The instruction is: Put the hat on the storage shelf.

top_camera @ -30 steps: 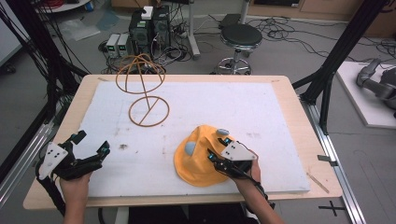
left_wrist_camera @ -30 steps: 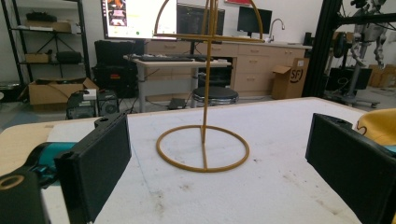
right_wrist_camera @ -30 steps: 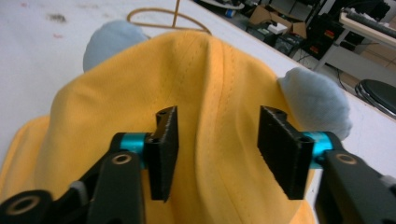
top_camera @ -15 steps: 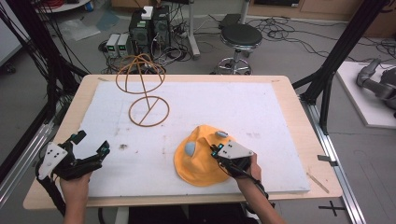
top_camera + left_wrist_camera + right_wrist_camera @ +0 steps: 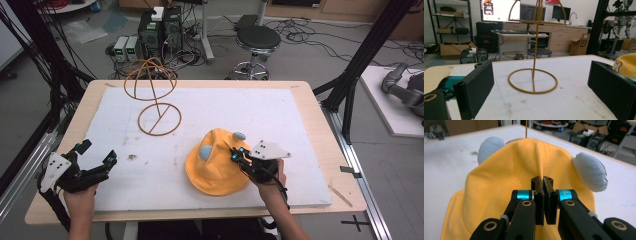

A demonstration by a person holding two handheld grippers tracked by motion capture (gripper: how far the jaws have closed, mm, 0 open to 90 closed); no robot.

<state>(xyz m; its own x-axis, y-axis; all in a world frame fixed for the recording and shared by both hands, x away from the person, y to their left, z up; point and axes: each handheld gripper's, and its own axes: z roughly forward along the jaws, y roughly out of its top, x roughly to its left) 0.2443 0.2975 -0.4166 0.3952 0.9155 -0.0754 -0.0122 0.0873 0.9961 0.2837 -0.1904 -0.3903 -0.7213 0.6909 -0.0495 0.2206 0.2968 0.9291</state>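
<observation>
A yellow hat [image 5: 217,162] with two blue ears lies toward five o'clock on the white worktop [image 5: 280,120], crown up, ears pointing toward twelve, its fabric pinched in the closed right claw [image 5: 235,154], while the left claw [image 5: 95,155] hovers wide open and empty at eight o'clock.

Tabletop [image 5: 320,125]: wooden, lying pale at its edges, carrying a white mat.
Mat [image 5: 260,115]: covering most of the tabletop, showing scuffs and a dark smudge near its left front.
Wire stand [image 5: 159,119]: standing upright on the mat toward the back left, its ring base resting flat.
Yellow hat [image 5: 215,165]: sitting on the mat at front centre, well apart from the wire stand.
</observation>
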